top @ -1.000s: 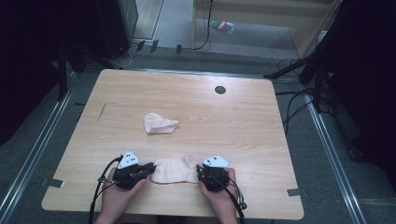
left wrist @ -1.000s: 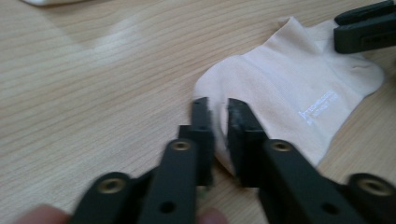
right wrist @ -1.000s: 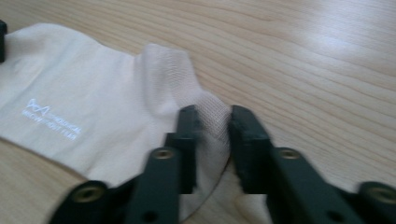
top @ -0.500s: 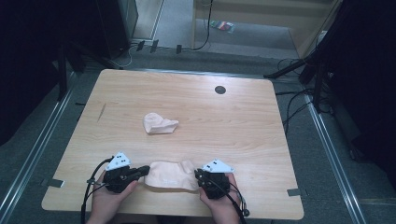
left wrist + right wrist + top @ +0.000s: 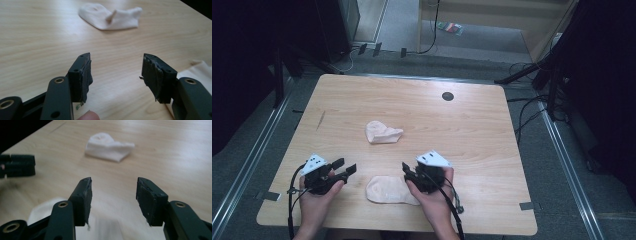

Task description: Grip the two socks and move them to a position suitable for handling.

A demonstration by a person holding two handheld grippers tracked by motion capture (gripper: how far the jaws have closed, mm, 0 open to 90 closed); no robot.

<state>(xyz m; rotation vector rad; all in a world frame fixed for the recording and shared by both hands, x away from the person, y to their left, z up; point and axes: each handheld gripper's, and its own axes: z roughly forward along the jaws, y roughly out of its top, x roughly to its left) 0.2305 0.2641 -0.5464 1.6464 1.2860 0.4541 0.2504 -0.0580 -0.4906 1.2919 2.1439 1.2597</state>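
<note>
Both grippers sit near the front edge of the wooden table (image 5: 492,130), one in each hand. Left gripper (image 5: 346,169) is at the near left. Its two black jaws have just been opening, and now they stand apart with only bare wood between them. It has let go and holds nothing. Right gripper (image 5: 406,172) is close by on the right, over the right end of a flat sock (image 5: 384,190). Its jaws have just been opening too, and nothing is pinched between them.

That flat sock is pale, a soft peach-white. It lies on the table between the two grippers, near the front edge, and no jaw holds it. In the left gripper view its corner (image 5: 197,70) peeks out just to the right of the jaws.

A second, folded sock (image 5: 383,132) lies farther away, close to the middle of the table, well apart from both grippers.

No words or labels can be read on the socks or the grippers.
</note>
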